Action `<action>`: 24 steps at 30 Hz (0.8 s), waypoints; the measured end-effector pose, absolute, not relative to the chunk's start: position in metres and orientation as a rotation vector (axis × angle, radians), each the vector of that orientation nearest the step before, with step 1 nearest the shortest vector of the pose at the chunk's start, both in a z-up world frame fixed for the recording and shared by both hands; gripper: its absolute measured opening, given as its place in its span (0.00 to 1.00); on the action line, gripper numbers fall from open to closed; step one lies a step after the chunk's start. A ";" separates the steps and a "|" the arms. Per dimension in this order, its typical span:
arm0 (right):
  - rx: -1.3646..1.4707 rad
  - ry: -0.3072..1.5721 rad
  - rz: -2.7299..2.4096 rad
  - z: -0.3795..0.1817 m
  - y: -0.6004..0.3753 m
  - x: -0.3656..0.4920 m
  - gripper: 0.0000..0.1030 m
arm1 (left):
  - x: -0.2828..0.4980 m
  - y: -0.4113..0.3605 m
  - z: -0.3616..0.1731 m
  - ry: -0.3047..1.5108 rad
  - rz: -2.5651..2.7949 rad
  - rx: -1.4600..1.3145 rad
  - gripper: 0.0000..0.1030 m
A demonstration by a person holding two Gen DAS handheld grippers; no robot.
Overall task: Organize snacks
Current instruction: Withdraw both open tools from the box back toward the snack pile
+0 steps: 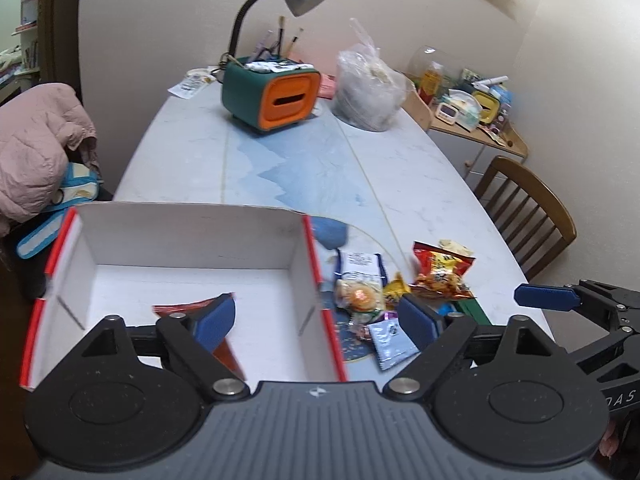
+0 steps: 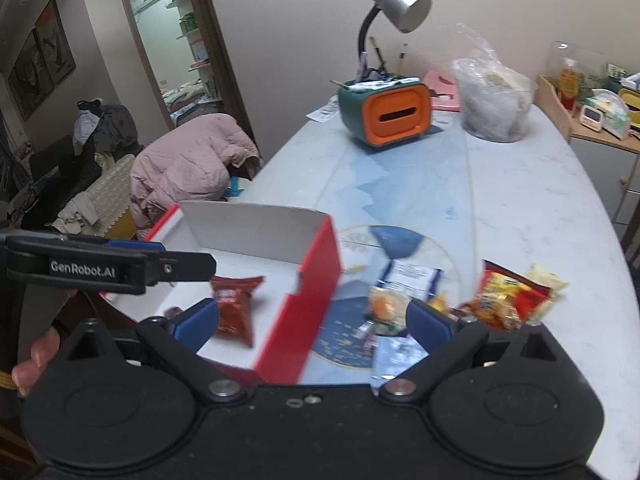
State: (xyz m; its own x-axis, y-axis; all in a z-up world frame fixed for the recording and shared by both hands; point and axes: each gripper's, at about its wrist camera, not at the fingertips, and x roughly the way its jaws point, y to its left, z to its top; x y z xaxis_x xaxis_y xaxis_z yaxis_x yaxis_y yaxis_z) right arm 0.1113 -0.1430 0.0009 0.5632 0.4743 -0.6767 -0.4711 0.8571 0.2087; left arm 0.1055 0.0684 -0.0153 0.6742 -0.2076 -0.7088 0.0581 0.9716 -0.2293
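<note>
Both grippers, left gripper [image 1: 316, 320] and right gripper [image 2: 312, 322], hold their fingers wide apart and empty, ready for picking. One red snack packet [image 2: 236, 304] lies in the box [image 1: 296, 240]; remaining snacks [image 1: 440, 276] cluster right on the counter [image 1: 400, 168].

Both tongs stand wide open and hold nothing. The left tongs [image 1: 316, 320] hover above the near right wall of the red box [image 1: 320, 264], one blue pad [image 1: 216, 320] over the box's inside and the other outside it to the right. The right tongs [image 2: 314, 324] also straddle that wall of the box, tilted a little. In the right wrist view the left tongs reach in from the left, over the box's near left corner, and a hand [image 2: 34, 356] grips their handle below, fingertips showing
</note>
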 end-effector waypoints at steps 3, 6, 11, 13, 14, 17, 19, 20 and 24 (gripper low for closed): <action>-0.018 0.798 0.544 -0.005 -0.163 0.109 0.97 | 0.111 0.054 -0.023 0.835 -0.155 -0.203 0.93; -0.045 0.808 0.538 -0.014 -0.181 0.110 0.97 | 0.114 0.035 -0.035 0.859 -0.138 -0.201 0.93; -0.144 0.834 0.540 -0.038 -0.208 0.110 0.97 | 0.116 -0.007 -0.055 0.855 -0.110 -0.103 0.93; -0.172 0.846 0.546 -0.046 -0.217 0.112 0.97 | 0.117 -0.019 -0.062 0.865 -0.099 -0.100 0.93; -0.182 0.851 0.551 -0.050 -0.222 0.114 0.97 | 0.118 -0.026 -0.066 0.867 -0.093 -0.097 0.93; -0.189 0.877 0.564 -0.061 -0.236 0.121 0.97 | 0.117 -0.043 -0.073 0.867 -0.070 -0.082 0.93; -0.193 0.893 0.578 -0.068 -0.243 0.128 0.96 | 0.117 -0.051 -0.076 0.864 -0.055 -0.087 0.93; -0.197 0.899 0.591 -0.071 -0.245 0.131 0.96 | 0.116 -0.053 -0.077 0.864 -0.045 -0.090 0.93; -0.234 0.910 0.674 -0.084 -0.246 0.145 0.95 | 0.116 -0.056 -0.079 0.870 0.000 -0.105 0.93</action>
